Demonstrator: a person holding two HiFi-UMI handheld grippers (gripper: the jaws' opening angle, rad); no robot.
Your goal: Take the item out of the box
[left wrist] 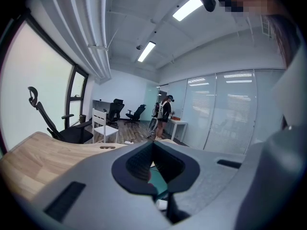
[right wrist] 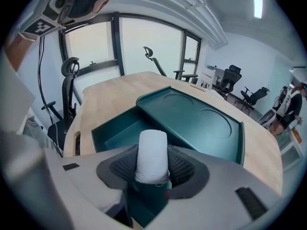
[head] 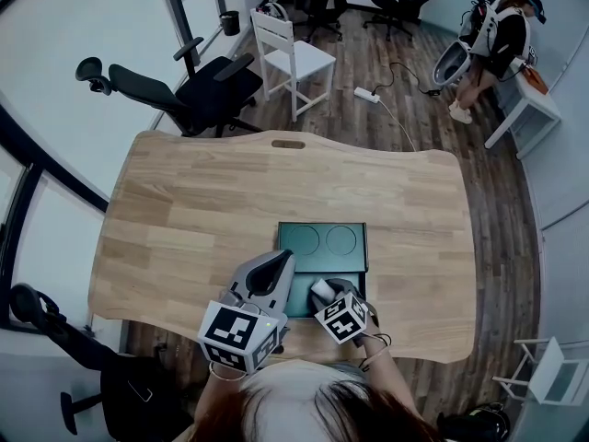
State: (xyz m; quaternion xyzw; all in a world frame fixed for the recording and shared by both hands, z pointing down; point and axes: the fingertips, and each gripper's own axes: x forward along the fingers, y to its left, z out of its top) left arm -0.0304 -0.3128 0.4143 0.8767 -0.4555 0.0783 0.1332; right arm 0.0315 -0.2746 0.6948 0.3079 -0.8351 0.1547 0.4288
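A dark green box [head: 296, 295] stands open near the table's front edge, its lid [head: 322, 244] with two round hollows laid back flat. My right gripper [head: 324, 295] is shut on a white roll [head: 320, 287] and holds it just above the box's inside. In the right gripper view the white roll [right wrist: 152, 155] stands upright between the ribbed pads [right wrist: 181, 166], with the box [right wrist: 110, 134] and lid [right wrist: 192, 119] beyond. My left gripper [head: 281, 261] hovers at the box's left edge, its tips together and nothing in them. In its own view the left gripper [left wrist: 153, 145] shows a sliver of green beneath.
The wooden table [head: 184, 210] has a front edge close to the grippers. Behind it stand a black office chair [head: 198, 90] and a white chair [head: 290, 58]. A person [head: 497, 40] stands by a small white desk at the far right.
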